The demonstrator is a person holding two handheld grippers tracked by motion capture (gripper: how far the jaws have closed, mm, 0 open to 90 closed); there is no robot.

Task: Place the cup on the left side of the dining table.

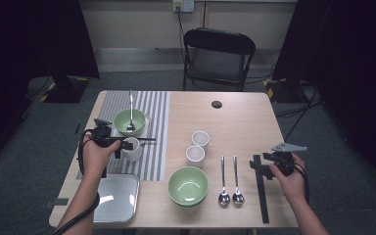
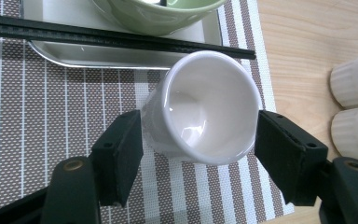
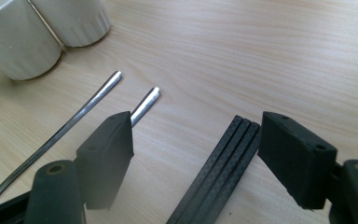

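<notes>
cup (image 2: 204,109) on striped mat (image 2: 42,130), tray (image 2: 121,58) behind it, table (image 2: 303,42) right

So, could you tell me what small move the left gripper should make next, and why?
Probably draw the left gripper straight back from the cup. The cup stands on the striped mat beside the tray with its bowl and chopsticks. The jaws stand wide on either side, the right one clear of the cup, so it looks set down. A straight retreat avoids tipping it.
</notes>
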